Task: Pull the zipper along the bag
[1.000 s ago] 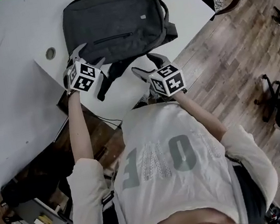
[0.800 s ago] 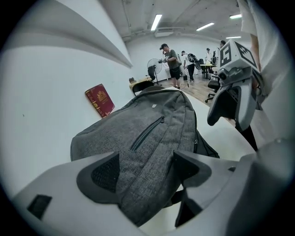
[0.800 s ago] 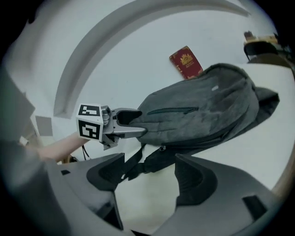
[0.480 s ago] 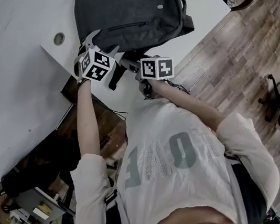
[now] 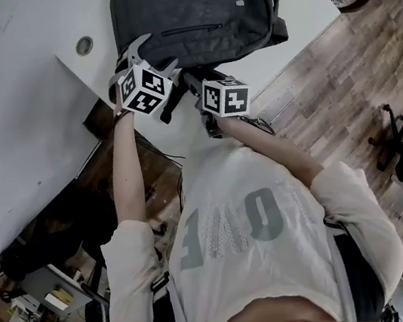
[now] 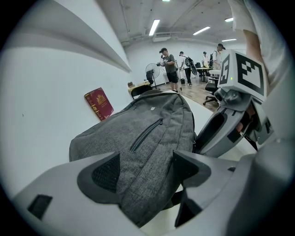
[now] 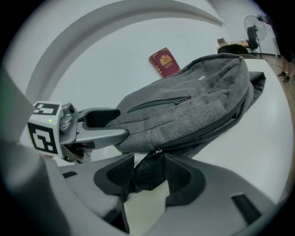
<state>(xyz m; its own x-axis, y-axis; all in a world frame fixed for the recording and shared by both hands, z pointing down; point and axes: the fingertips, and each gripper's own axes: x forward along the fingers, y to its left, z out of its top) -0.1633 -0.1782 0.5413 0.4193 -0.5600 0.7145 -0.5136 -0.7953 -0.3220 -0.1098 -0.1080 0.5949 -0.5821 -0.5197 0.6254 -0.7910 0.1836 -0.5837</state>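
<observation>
Jaws of the right gripper (image 7: 148, 166) have just been closing onto the dark flap (image 7: 150, 175) beneath the bag's (image 6: 152, 124) zipper pull (image 7: 157, 150); left gripper (image 6: 146, 159) clamps the bag's near corner. Pulling can likely begin.

Head camera looks steeply down over the person (image 5: 237, 234) onto the worktop (image 5: 10, 66). Both gripper cameras sit low and close, facing the backpack (image 5: 192, 13) that all three views share.

A grey bag (image 5: 192, 13) lies at the white table's (image 5: 12, 81) near corner; a red booklet (image 7: 164, 62) lies apart, farther in.
</observation>
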